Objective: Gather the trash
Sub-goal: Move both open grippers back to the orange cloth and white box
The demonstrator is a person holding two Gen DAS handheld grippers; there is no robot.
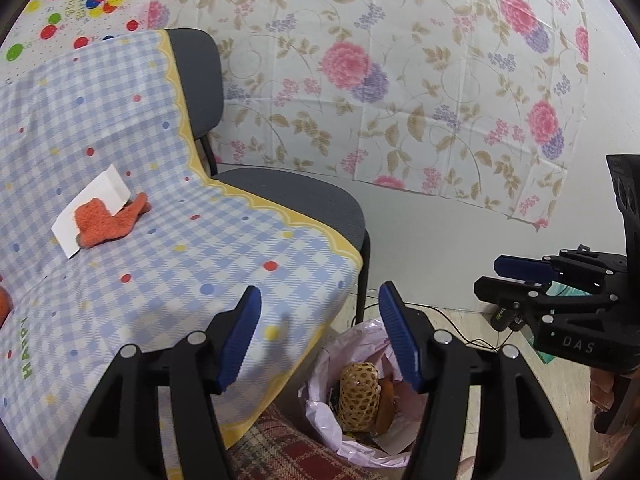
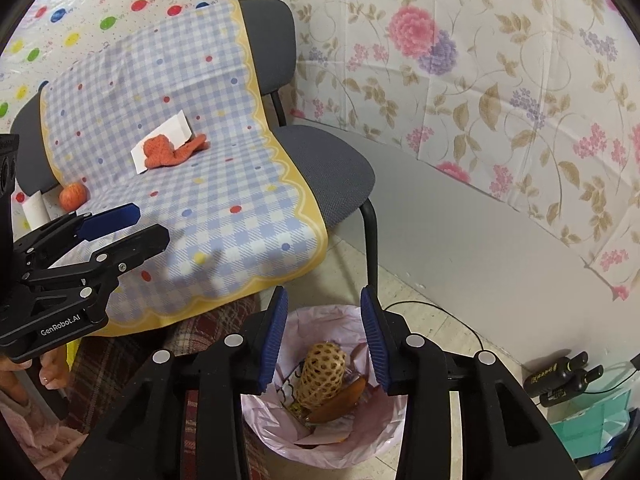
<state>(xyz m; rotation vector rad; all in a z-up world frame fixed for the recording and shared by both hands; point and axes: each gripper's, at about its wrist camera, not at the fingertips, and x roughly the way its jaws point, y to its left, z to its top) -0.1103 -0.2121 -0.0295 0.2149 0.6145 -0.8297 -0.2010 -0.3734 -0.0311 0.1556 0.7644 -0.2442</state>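
The bin (image 2: 320, 432) mouth is free from above, with the right gripper (image 2: 325, 336) over it, jaws parted and nothing between them. The chair (image 2: 340, 184) edge and its leg (image 2: 370, 240) stand just beside the bin. The left gripper (image 2: 136, 226) hangs over the cloth (image 2: 224, 216). The seat is mostly clear; only the orange rag (image 2: 172, 152), card (image 2: 168, 132) and apple (image 2: 73, 196) lie there.

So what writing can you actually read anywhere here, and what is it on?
"HAPPY", green letters, on the blue checked cloth draped over the chair.
"DAS" on the black body of the right gripper.
"GenRobot.AI" on the black body of the left gripper.
"Happy Birthday" on the balloon-print wall sheet, blurred.
Black bottles on the floor: gold labels too small to read.
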